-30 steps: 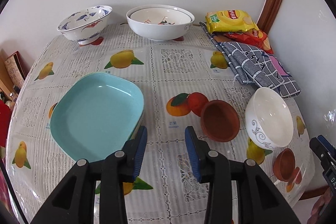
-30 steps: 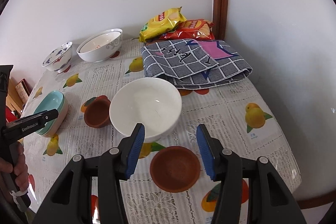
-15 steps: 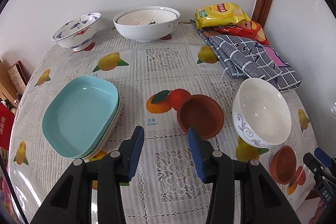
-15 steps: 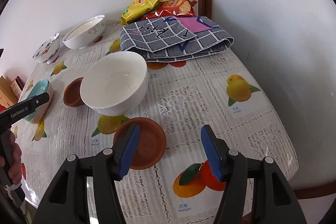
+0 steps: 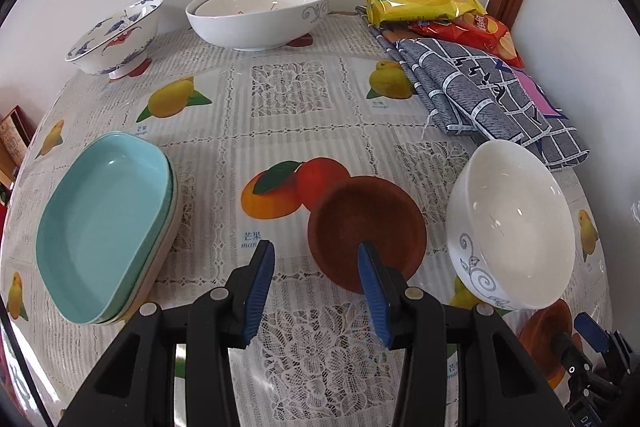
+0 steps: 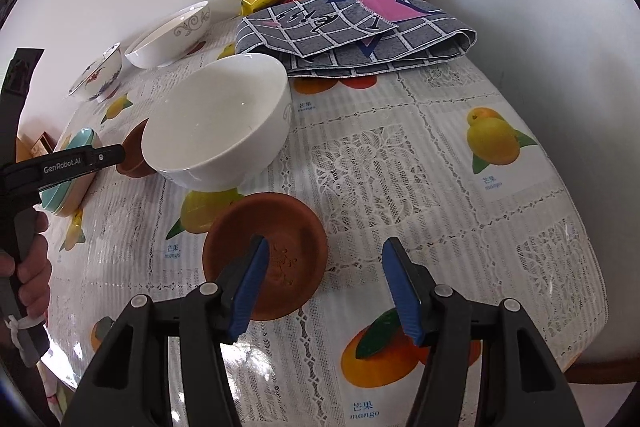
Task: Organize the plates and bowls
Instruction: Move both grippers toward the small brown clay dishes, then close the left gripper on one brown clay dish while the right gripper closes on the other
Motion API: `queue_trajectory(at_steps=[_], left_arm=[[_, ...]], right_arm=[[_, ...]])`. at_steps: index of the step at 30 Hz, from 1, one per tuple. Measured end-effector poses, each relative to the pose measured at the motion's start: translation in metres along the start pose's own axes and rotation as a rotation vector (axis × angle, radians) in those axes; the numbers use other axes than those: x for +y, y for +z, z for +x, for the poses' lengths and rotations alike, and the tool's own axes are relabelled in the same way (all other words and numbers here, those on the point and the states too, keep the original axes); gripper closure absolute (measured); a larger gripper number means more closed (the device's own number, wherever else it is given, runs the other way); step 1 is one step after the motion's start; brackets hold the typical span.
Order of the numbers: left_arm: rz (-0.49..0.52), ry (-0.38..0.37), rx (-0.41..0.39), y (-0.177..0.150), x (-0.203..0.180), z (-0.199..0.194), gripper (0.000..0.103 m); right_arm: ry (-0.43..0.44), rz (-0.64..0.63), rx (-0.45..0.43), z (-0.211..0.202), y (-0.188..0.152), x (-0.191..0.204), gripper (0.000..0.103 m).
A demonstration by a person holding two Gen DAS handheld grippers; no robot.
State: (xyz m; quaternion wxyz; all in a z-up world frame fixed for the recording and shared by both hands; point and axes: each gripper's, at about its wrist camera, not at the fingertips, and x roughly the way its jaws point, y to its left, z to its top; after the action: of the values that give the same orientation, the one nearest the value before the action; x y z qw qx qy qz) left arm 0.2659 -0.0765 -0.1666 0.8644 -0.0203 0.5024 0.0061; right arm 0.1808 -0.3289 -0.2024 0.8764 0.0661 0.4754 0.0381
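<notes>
The left gripper [image 5: 316,281], jaws apart and empty, hangs at the near rim of a small brown clay saucer [image 5: 366,229]. The right gripper [image 6: 326,285], also apart, straddles the right edge of a second brown clay dish [image 6: 266,251]. The white ceramic bowl [image 6: 218,121] sits just beyond; bare fruit-print tablecloth [image 6: 460,187], printed "mango", lies to its right. "GenRobot.AI" marks the left tool.

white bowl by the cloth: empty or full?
Empty. The white bowl shows bare glazed inside in both views, nothing in it.
</notes>
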Motion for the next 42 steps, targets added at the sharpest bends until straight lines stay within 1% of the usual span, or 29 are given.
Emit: queue_trajectory(at_steps=[6,10,12,16,19,21,22,23,24,25,26,27,29,33,37,42], left_arm=[[0.011,0.000,0.028,0.006,-0.005,0.014,0.062],[0.017,-0.011,0.047,0.008,-0.006,0.023,0.062],[0.018,-0.013,0.052,0.008,-0.007,0.026,0.062],[0.017,-0.015,0.057,0.009,-0.010,0.032,0.062],[0.026,-0.022,0.045,0.009,-0.013,0.033,0.066],[0.026,-0.024,0.041,0.009,-0.014,0.033,0.068],[0.026,-0.023,0.038,0.010,-0.014,0.034,0.068],[0.026,-0.021,0.035,0.009,-0.014,0.034,0.071],[0.026,-0.019,0.032,0.010,-0.013,0.033,0.076],[0.026,-0.022,0.029,0.010,-0.013,0.033,0.079],[0.026,-0.024,0.030,0.010,-0.013,0.032,0.084],[0.025,-0.027,0.032,0.010,-0.012,0.032,0.087],[0.027,-0.035,0.031,0.009,-0.011,0.031,0.089],[0.031,-0.050,0.016,0.007,-0.011,0.024,0.094],[0.054,-0.063,-0.007,0.006,-0.012,0.010,0.095],[0.036,-0.066,-0.020,0.004,-0.003,-0.005,0.095]], right_arm=[[0.007,0.004,0.027,0.013,0.003,-0.002,0.052],[0.006,0.010,0.047,0.020,0.003,-0.003,0.061],[0.004,0.006,0.039,0.020,0.004,-0.002,0.061],[-0.006,-0.002,0.025,0.023,0.005,0.000,0.066],[-0.004,-0.006,0.014,0.023,0.005,0.000,0.069],[0.000,-0.006,0.010,0.023,0.005,0.001,0.073],[0.005,-0.006,0.009,0.023,0.006,0.001,0.078],[0.014,-0.006,0.009,0.023,0.006,0.001,0.084],[0.018,-0.003,0.007,0.022,0.006,0.002,0.086],[0.017,-0.003,0.006,0.022,0.006,0.002,0.086],[0.017,-0.006,0.003,0.022,0.006,0.003,0.087],[0.018,-0.007,-0.001,0.021,0.006,0.003,0.088],[0.027,-0.001,-0.007,0.019,0.006,0.003,0.091],[0.025,-0.012,-0.019,0.014,0.005,0.008,0.093],[0.030,-0.021,-0.036,0.007,0.005,0.012,0.094],[0.018,-0.037,-0.055,-0.004,0.005,0.022,0.094]])
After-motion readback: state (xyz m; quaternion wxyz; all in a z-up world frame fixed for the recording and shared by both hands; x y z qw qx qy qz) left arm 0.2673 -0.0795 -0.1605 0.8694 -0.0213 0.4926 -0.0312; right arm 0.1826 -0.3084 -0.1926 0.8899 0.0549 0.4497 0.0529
